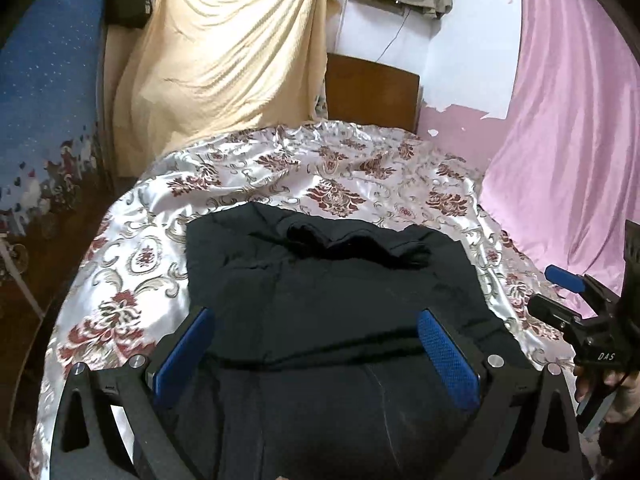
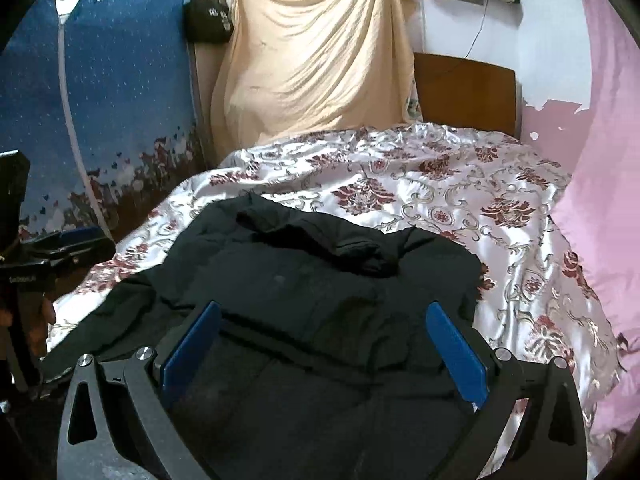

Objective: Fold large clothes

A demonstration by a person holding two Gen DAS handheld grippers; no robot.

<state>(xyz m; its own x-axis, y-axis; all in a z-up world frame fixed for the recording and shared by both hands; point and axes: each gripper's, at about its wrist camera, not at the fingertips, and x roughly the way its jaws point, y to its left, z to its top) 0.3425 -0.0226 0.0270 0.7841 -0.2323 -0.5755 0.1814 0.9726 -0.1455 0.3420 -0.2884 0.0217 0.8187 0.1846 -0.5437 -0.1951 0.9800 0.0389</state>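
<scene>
Right up close to the lens in both wrist views you've got the blue-padded fingers, and both sets are spread wide with nothing pinched between them: the left gripper [image 1: 316, 348] and the right gripper [image 2: 326, 344] each just frame the dark cloth below, pads clear of it. The thing being folded is a big black garment [image 1: 320, 292], some kind of thick, padded jacket or coat by the look of it, lying on the floral satin bedspread [image 1: 280, 168] at the near end of the bed. It looks partly folded already: there's a straight crease running across it just past the fingertips, and a lumpy bunched bit, maybe a collar or hood, sits along its far edge. In the right wrist view one part, possibly a sleeve, trails off the left side toward the edge of the bed, so that side is messier than the right, which ends in a fairly clean line. Room-wise, the far half of the bedspread past the garment is open, up to the wooden headboard [image 1: 372, 92]. There's a strip of bare spread on both sides too. Tighter at the borders: a pink curtain [image 1: 568, 120] hangs right against the bed's right side, a yellow sheet [image 1: 228, 48] drapes behind the far left corner, and a blue patterned curtain [image 2: 100, 100] runs along the left.
</scene>
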